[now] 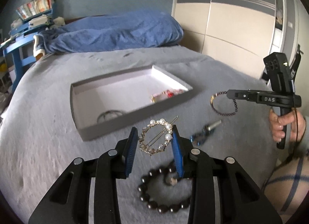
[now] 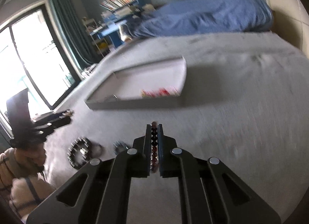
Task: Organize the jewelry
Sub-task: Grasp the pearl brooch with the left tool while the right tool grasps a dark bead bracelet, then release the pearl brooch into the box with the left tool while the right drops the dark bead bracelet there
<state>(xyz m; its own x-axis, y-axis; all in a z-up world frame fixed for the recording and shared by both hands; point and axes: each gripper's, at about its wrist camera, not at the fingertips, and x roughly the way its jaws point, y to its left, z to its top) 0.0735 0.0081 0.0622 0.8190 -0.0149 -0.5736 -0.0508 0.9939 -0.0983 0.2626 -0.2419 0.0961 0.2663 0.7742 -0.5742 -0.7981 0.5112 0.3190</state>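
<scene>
In my right wrist view nearly everything smears with motion: the tray [image 2: 135, 106] has soft edges, and the red-and-gold item [image 2: 160, 91] inside it is only a streak I cannot identify. The dark beaded ring [image 2: 79, 153] on the bedcover is doubled by blur. My left gripper [image 2: 58, 121] there is a dark smudge, its jaws unreadable. In the left wrist view the tray's near wall [image 1: 139, 116] hides part of a thin hoop [image 1: 108, 115], and a pad [image 1: 176, 150] covers part of the black bead bracelet [image 1: 164, 191].
</scene>
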